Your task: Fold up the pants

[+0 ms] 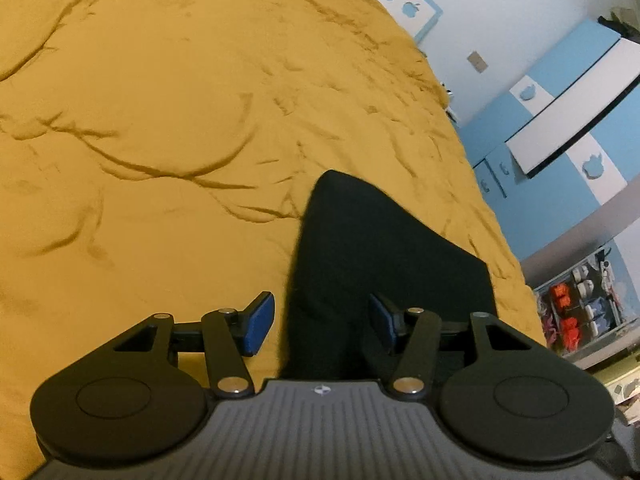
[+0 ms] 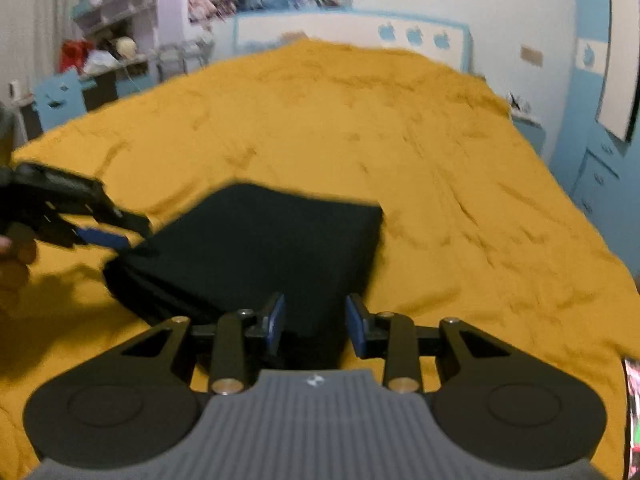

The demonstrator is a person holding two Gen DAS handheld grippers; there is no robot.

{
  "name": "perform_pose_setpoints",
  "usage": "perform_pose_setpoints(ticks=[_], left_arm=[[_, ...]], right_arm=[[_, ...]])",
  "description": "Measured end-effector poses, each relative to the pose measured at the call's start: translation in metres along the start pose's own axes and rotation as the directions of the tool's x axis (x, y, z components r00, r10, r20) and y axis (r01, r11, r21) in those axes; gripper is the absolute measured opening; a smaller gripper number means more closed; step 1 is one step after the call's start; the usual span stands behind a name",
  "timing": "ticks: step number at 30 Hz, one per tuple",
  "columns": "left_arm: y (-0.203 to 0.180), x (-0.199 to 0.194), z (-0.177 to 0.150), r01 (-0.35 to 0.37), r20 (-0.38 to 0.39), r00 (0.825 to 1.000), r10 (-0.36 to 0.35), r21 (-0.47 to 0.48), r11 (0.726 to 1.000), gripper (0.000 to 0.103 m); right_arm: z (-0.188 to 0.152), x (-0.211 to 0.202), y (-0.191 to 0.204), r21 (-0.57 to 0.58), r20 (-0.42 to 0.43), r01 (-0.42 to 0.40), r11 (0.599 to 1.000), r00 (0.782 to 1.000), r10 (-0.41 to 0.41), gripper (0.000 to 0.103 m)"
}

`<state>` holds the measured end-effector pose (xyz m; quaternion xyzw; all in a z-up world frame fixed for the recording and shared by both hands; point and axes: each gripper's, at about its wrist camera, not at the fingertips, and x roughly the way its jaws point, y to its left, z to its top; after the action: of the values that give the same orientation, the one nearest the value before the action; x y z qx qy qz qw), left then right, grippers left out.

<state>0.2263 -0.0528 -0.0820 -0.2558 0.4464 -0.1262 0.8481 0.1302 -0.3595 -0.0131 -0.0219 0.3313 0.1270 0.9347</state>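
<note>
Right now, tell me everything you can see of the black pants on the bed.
The black pants lie folded into a compact, roughly rectangular stack on the mustard-yellow bedspread. The fabric looks soft, matte and plain; layered edges show along the near left side. The right tongs stand open at the near edge, pads not pressing it. The left tongs are open over the stack's left corner; whether they touch it is unclear.

My left gripper (image 1: 320,318) tilts downward with its blue pads well apart, gripping nothing. My right gripper (image 2: 316,328) also angles down, its jaws parted and not pressing on anything. From the right wrist I see my left gripper at the far left, my hand (image 2: 12,264) behind it.
</note>
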Motion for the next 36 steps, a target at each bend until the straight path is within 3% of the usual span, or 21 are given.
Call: perform_pose_setpoints(ticks=[4, 12, 17, 21, 25, 36], left_arm=[[-0.002, 0.01, -0.009, -0.042, -0.063, 0.997, 0.045, 0.056, 0.998, 0.063], [0.003, 0.008, -0.013, -0.029, -0.081, 0.996, 0.034, 0.055, 0.998, 0.066], [0.005, 0.005, -0.01, -0.02, -0.076, 0.997, 0.023, 0.038, 0.999, 0.066], [0.004, -0.002, -0.004, -0.02, -0.059, 0.998, 0.022, 0.04, 0.999, 0.065], [0.005, -0.007, 0.006, -0.03, -0.043, 0.999, 0.032, 0.046, 0.998, 0.064], [-0.009, 0.006, 0.024, -0.07, -0.092, 0.992, 0.087, 0.179, 0.981, 0.069]], right_arm=[[0.001, 0.012, 0.015, -0.054, -0.014, -0.032, 0.998, 0.999, 0.032, 0.029], [-0.051, 0.02, 0.018, -0.148, -0.133, -0.041, 0.988, 0.991, 0.021, 0.02], [-0.051, 0.008, 0.003, -0.08, -0.16, -0.045, 0.996, 0.987, 0.032, 0.021], [-0.042, 0.0, -0.011, 0.0, -0.126, -0.043, 0.999, 0.991, 0.043, 0.03], [-0.03, -0.002, -0.024, 0.098, -0.095, -0.053, 0.994, 0.994, 0.063, 0.032], [-0.011, 0.021, -0.041, 0.225, -0.128, -0.049, 0.973, 0.989, 0.079, 0.052]])
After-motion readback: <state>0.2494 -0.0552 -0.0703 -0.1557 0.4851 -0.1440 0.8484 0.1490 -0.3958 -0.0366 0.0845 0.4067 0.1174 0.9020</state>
